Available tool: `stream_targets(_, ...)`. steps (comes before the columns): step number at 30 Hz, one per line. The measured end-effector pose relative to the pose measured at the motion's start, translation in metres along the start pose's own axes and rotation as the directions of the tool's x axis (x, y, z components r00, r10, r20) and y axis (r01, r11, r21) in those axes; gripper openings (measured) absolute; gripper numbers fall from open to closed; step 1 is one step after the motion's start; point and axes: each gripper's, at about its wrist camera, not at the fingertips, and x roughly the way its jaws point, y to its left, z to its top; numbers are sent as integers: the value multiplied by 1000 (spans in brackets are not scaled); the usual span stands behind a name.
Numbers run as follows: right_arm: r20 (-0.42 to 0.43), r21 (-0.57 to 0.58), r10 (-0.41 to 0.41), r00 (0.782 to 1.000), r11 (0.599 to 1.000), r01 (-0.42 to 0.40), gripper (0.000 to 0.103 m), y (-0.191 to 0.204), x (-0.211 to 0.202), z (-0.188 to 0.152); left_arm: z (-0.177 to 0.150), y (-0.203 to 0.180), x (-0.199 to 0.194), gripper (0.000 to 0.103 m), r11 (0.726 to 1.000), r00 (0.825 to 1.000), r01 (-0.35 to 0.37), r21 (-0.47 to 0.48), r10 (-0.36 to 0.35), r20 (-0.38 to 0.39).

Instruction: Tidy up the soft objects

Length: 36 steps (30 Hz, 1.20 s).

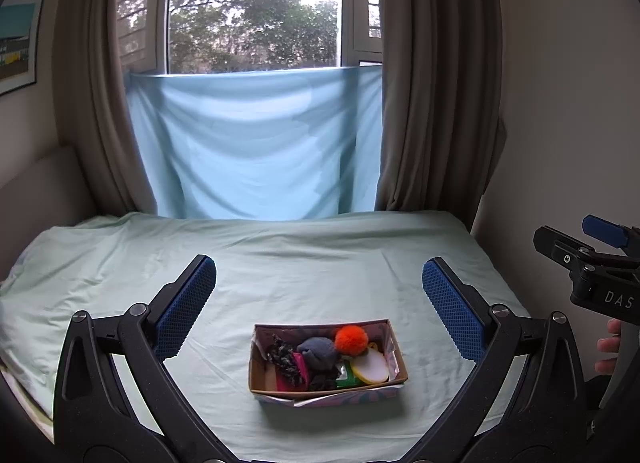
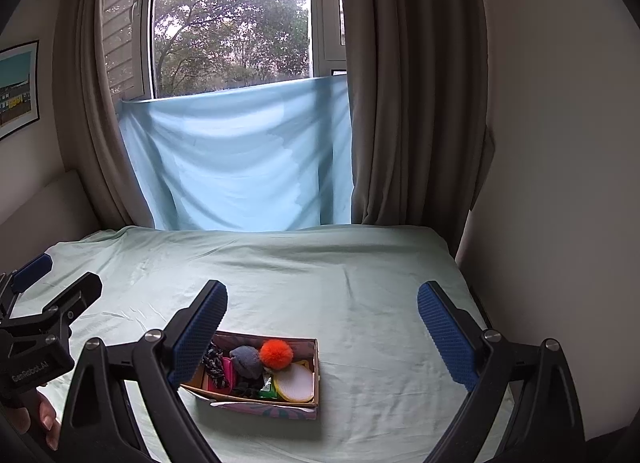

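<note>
A cardboard box [image 1: 396, 355] sits on the bed in front of me; it also shows in the right wrist view [image 2: 316, 367]. In it lie an orange pompom [image 1: 351, 339], a grey sock ball [image 1: 318, 353], a black-and-white rope [image 1: 282, 355], a pink item [image 1: 298, 369], a green packet [image 1: 345, 377] and a round white pad [image 1: 371, 366]. My left gripper [image 1: 319, 283] is open and empty above the box. My right gripper [image 2: 322, 311] is open and empty, above and to the right of the box; it also shows at the right edge of the left wrist view [image 1: 592, 247].
The bed [image 1: 300, 255] has a pale green sheet. A blue cloth [image 1: 256, 151] hangs under the window between brown curtains [image 1: 436, 103]. A wall runs along the bed's right side [image 2: 560, 183], a padded headboard along the left [image 1: 40, 191].
</note>
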Motion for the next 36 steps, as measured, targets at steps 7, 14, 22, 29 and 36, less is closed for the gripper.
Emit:
stream_targets(7,3,11,-7,1000,1000,7,95,-2,-2,2,-1,1,2,103,1000,1000,1,10,-1,1)
stream_targets(14,4,19,-22,1000,1000,22,95,-2,0,6,2,4,5,103,1000,1000,-1,19,1,-4)
stream_targets(22,15,24,-27,1000,999,26,95,-1,0,8,3,6,5,103,1000,1000,5,17,-5,-1)
stream_targets(29,16,27,-26,1000,999,26,95,-1,1,8,4,5,6,103,1000,1000,6,29,-6,1)
stream_targets(36,33,35,-38,999,999,37,95,-3,0,9,3,3,5,103,999,1000,8,33,-9,11)
